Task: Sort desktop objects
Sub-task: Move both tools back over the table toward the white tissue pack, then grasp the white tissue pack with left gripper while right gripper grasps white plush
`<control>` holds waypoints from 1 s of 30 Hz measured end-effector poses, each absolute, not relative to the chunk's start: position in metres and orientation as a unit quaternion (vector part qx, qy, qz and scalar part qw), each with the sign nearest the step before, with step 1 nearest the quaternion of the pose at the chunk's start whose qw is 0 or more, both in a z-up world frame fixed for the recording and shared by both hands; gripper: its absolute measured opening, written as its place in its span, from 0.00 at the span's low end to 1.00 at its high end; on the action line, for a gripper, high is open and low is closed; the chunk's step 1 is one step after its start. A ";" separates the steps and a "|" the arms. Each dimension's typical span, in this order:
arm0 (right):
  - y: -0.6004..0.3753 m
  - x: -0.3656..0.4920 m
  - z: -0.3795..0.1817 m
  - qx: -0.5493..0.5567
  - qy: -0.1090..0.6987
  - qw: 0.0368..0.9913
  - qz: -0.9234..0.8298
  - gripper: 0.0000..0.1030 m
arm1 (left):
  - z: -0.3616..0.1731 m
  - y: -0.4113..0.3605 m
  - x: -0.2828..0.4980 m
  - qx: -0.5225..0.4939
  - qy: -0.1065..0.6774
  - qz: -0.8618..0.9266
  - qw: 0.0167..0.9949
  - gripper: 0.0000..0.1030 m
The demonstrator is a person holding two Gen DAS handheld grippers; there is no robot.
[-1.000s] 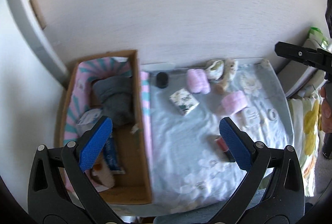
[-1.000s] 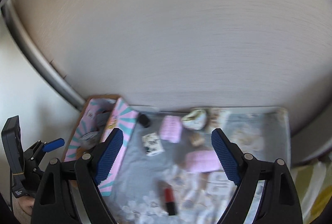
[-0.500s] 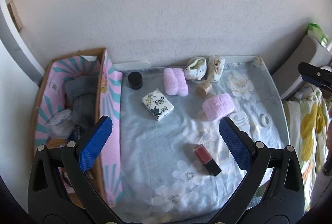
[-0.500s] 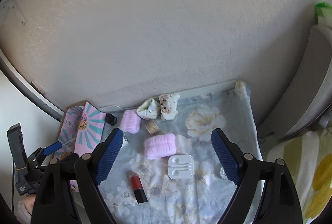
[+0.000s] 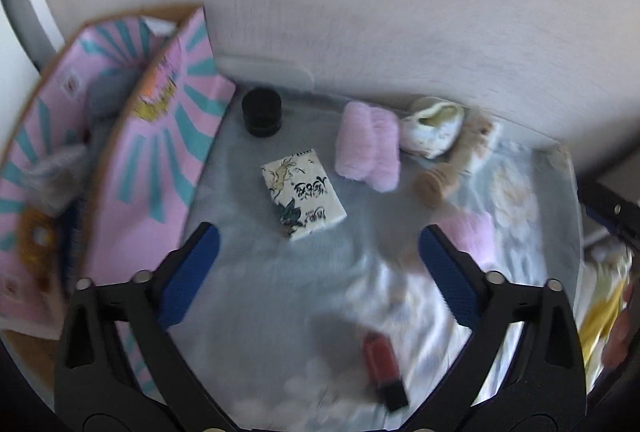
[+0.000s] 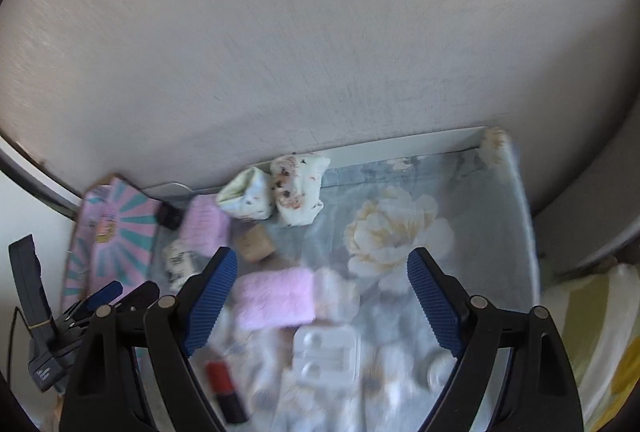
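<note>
Blue ribbed fingers (image 5: 188, 282) of the left gripper (image 5: 316, 272) stand spread and are closing, with nothing between them but the pale blue floral cloth (image 5: 256, 284) that covers the desk. Beyond them lies a small white notepad with dark ink drawings (image 5: 303, 199), flat on the cloth. A black round jar (image 5: 262, 111) stands near the pink cardboard box with teal rays (image 5: 152, 167), which sits at the left edge of the cloth and holds blurred grey and white items. To the right of the notepad lies a fluffy pink rolled towel (image 5: 368, 151), touching a white cloth pouch (image 5: 434, 129). A red lipstick with a black cap (image 5: 384, 368) lies low on the cloth, between the gripper's arms. In the right wrist view, the right gripper (image 6: 320, 296) has its fingers spread wide and empty above a second fluffy pink roll (image 6: 274, 298) and a white earphone case (image 6: 326, 354), both blurred. A cork-coloured stopper (image 6: 256, 242) lies just beyond that roll, and a second, speckled white pouch (image 6: 298, 193) rests against the wall (image 6: 320, 31).
</note>
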State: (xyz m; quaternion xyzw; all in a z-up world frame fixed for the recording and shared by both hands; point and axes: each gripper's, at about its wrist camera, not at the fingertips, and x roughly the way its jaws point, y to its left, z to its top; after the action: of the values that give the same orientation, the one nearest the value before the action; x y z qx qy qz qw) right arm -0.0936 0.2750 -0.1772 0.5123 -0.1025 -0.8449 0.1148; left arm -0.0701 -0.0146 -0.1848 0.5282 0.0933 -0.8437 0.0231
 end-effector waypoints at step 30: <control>0.251 -0.170 -0.247 0.539 -0.085 0.169 -0.821 0.60 | -0.232 -0.024 -0.099 0.533 0.149 -0.826 0.111 0.69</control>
State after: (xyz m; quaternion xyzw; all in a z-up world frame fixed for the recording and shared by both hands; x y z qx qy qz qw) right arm -0.1700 0.2511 -0.2469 0.5392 -0.0848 -0.8207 0.1687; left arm -0.0988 -0.0242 -0.2324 0.5329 0.1485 -0.8257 0.1106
